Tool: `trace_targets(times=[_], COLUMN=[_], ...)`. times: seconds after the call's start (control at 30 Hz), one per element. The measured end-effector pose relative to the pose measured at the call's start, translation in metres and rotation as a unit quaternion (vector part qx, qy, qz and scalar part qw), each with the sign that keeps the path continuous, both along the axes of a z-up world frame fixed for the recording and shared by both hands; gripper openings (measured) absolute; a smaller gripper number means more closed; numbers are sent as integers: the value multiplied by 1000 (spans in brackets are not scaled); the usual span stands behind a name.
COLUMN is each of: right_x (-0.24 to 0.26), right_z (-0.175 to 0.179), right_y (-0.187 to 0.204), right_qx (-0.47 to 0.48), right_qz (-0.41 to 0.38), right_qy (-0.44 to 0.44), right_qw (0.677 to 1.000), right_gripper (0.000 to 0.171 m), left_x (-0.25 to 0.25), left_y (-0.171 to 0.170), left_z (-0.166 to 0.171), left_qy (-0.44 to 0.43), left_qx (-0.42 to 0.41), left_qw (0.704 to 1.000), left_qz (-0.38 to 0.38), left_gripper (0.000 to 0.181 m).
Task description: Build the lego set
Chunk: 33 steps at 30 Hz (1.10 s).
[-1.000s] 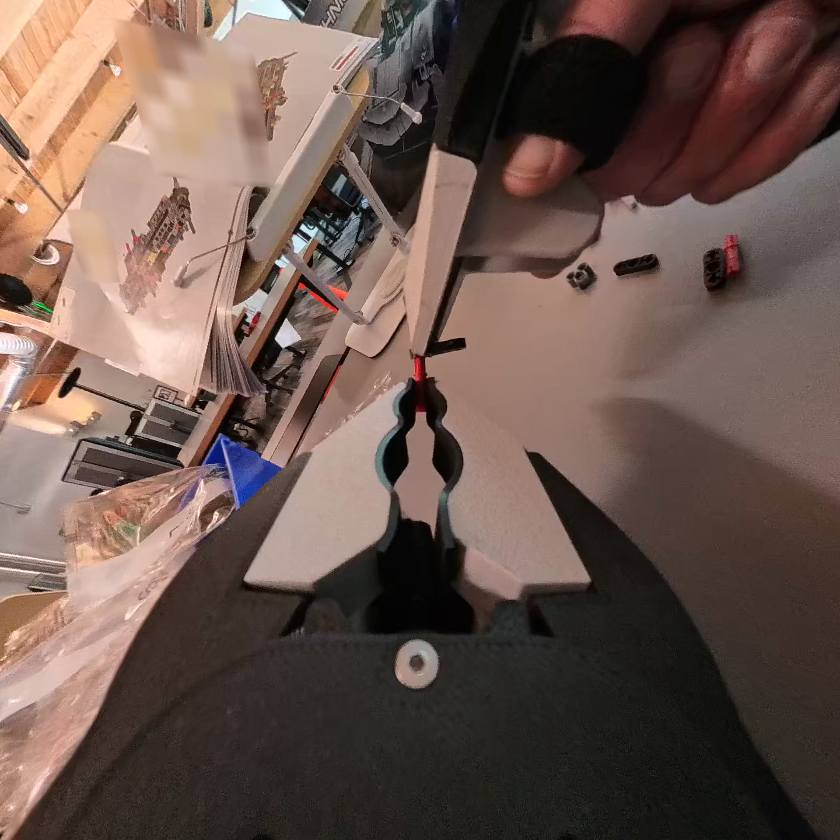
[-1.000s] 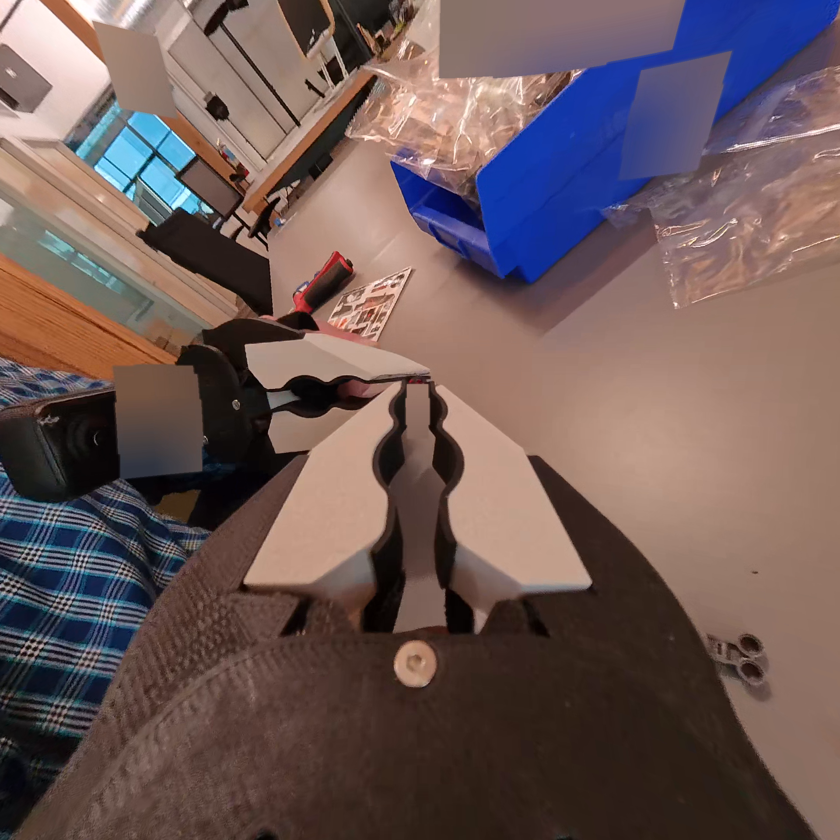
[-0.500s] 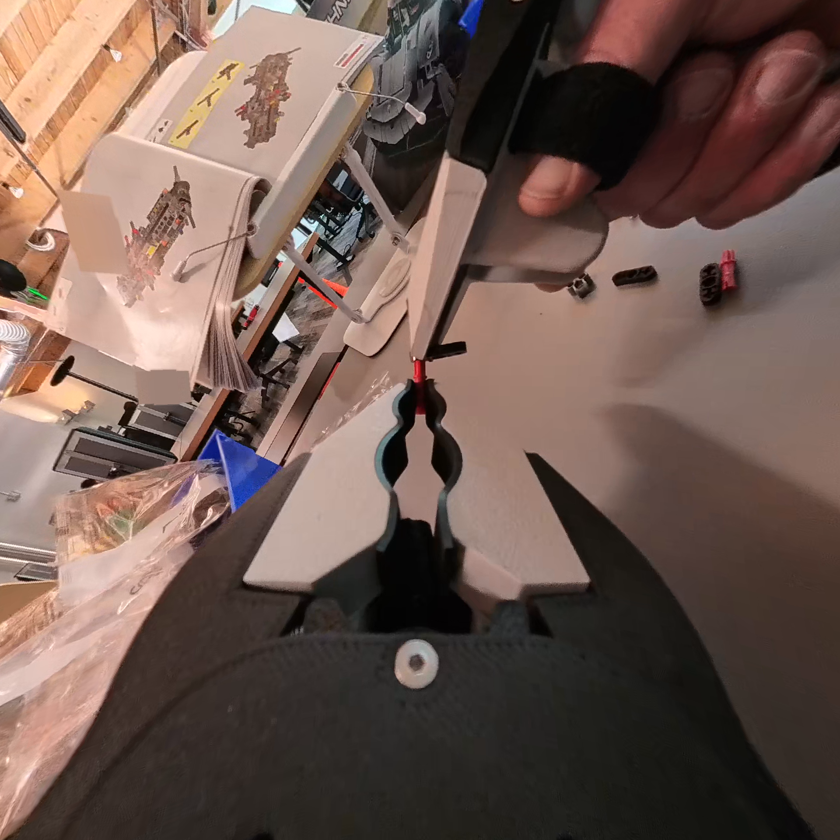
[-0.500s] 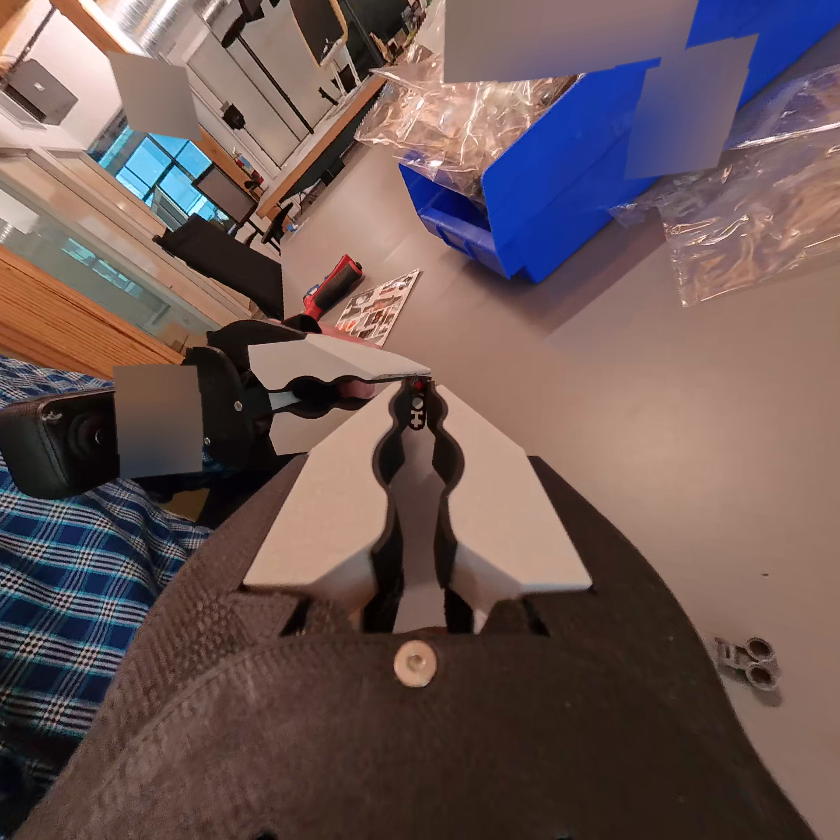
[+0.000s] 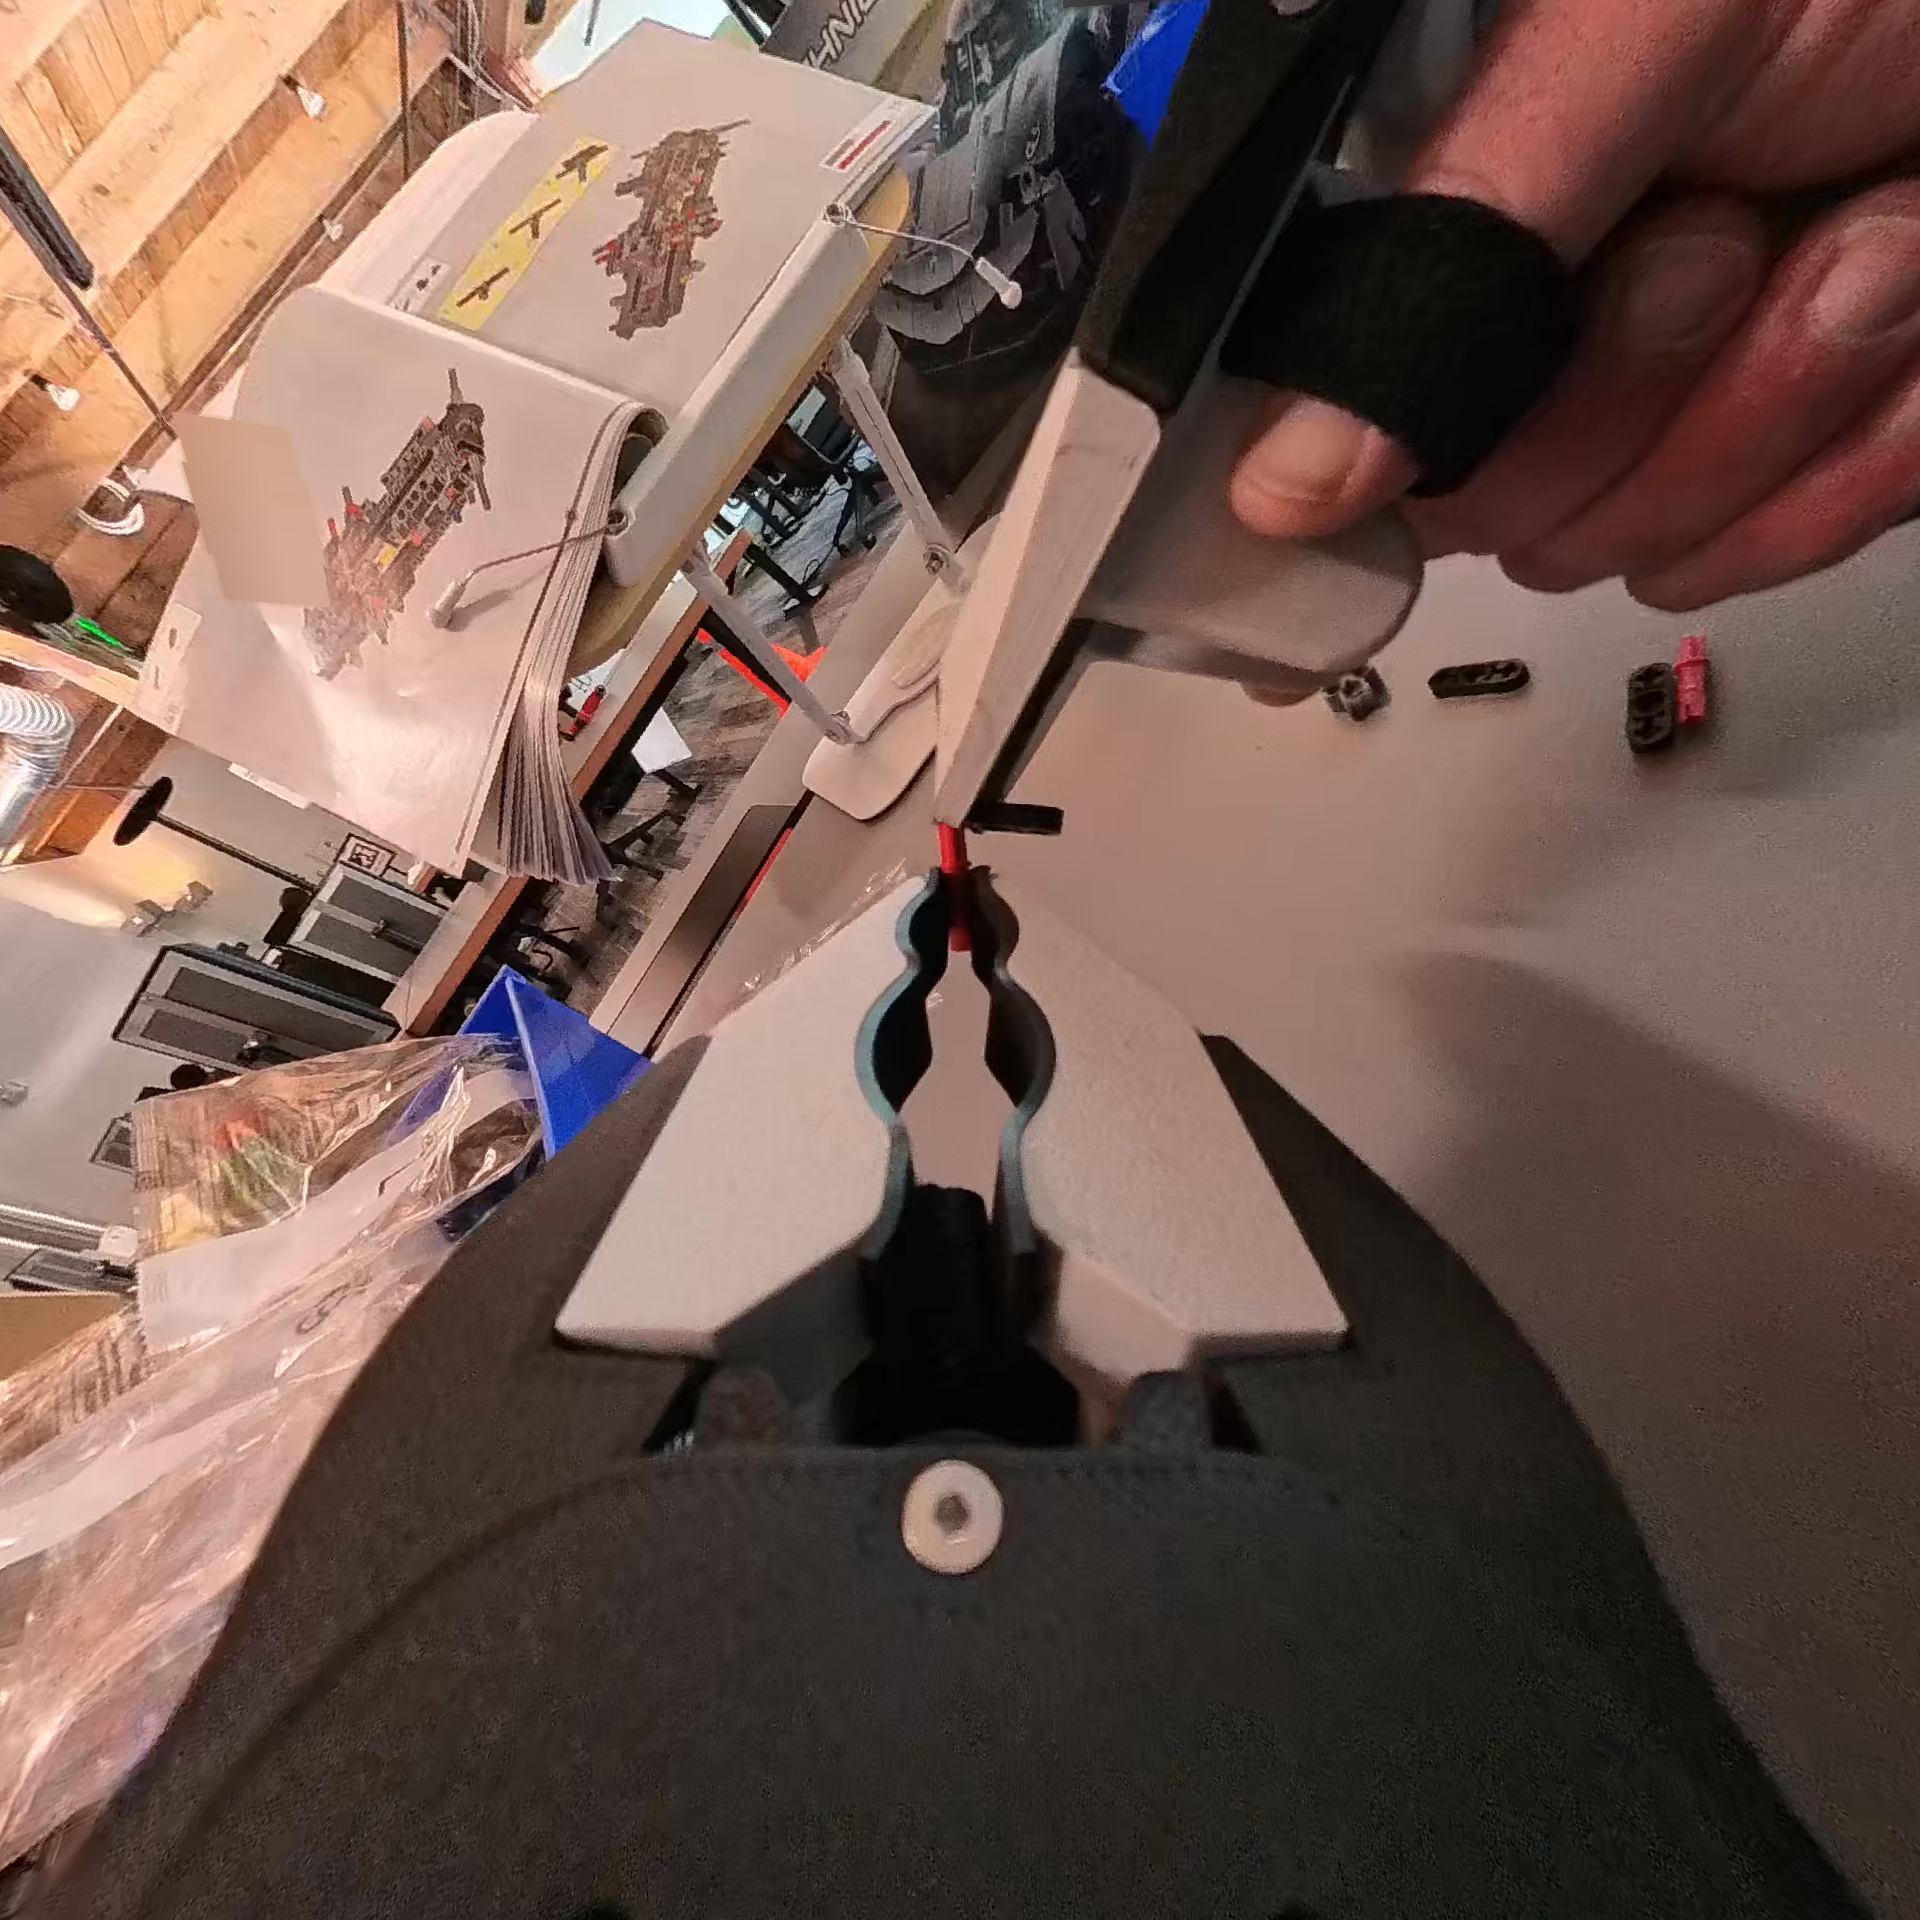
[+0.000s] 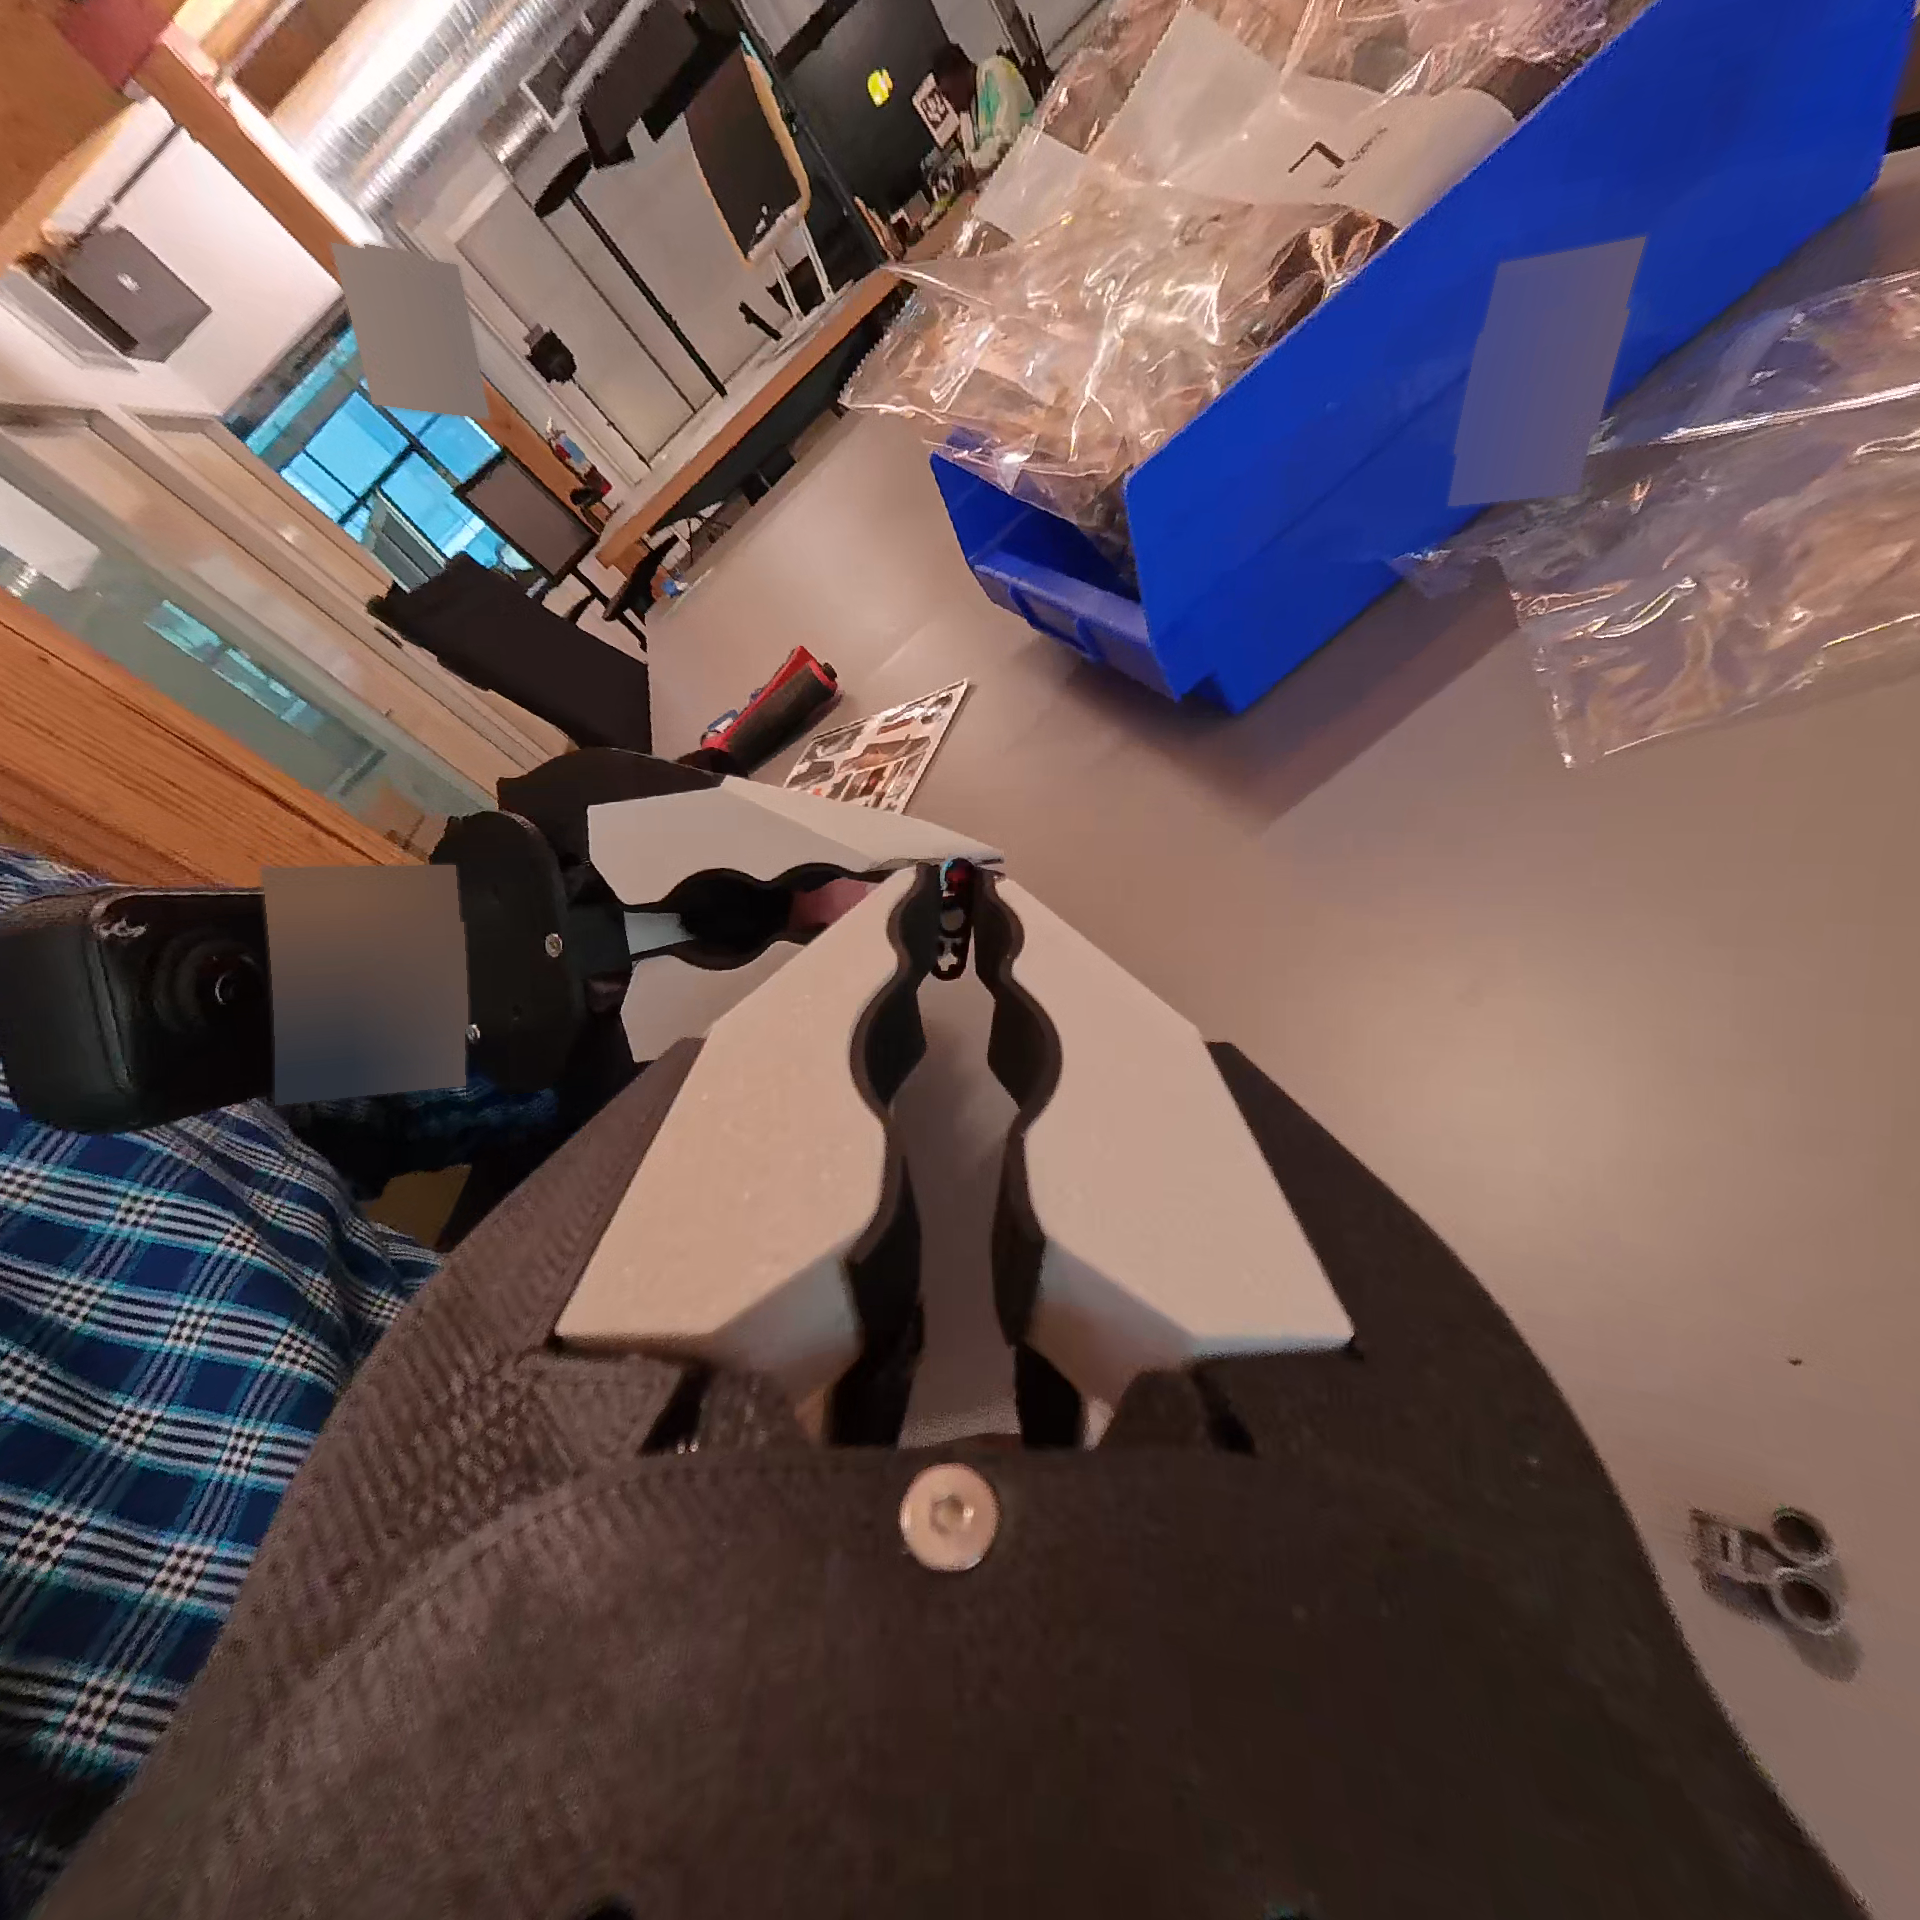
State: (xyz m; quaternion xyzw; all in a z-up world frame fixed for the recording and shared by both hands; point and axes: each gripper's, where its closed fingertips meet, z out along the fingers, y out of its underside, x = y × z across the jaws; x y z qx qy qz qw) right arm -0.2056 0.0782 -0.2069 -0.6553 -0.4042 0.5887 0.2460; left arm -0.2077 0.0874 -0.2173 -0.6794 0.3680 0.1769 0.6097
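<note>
In the left wrist view my left gripper (image 5: 958, 885) is shut on a thin red pin (image 5: 952, 868) that sticks out past its tips. My right gripper (image 5: 958, 802) comes down from the upper right, held by a hand, and its tips meet the pin's end. A small black piece (image 5: 1023, 818) juts from its tips. In the right wrist view my right gripper (image 6: 956, 885) is shut on that black piece (image 6: 950, 940), with the red pin (image 6: 960, 871) at its far end. The left gripper (image 6: 977, 858) reaches in from the left, tip to tip.
An open instruction booklet (image 5: 436, 499) stands on a stand at the back left. Loose pieces lie on the grey table: a black beam (image 5: 1477, 681), a black piece with a red pin (image 5: 1662, 707) and a grey connector (image 6: 1766, 1579). A blue bin (image 6: 1351, 468) with plastic bags, a sticker sheet (image 6: 883, 743). Left and right tips are no more than a few centimetres apart.
Both grippers stay tip to tip. The black piece now shows between my right fingers, where a second ago only the table showed. Both views have shifted a little.
</note>
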Motion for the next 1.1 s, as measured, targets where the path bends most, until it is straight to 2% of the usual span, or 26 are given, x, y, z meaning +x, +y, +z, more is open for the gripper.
trace_targets(times=[0.23,0.43,0.73,0.9,1.1], right_x=[2,4,11,28,40], right_z=[-9,-12,5,13,15], right_y=[-4,-4,8,14,7], right_qx=[51,72,109,146,176], right_qz=[20,45,27,34,85], right_qy=[-49,-82,-66,-84,-120], right_qw=[997,993,991,985,973], right_gripper=[4,4,4,4,4], left_x=[5,6,14,21,40], left_y=[-2,-1,10,8,3], left_z=[-3,-6,5,5,9], left_qy=[44,49,8,-54,-107], left_qx=[4,3,5,-37,-70], left_qw=[999,999,1000,996,987], left_qz=[-4,-7,-21,-56,-100], left_gripper=[1,1,8,13,3])
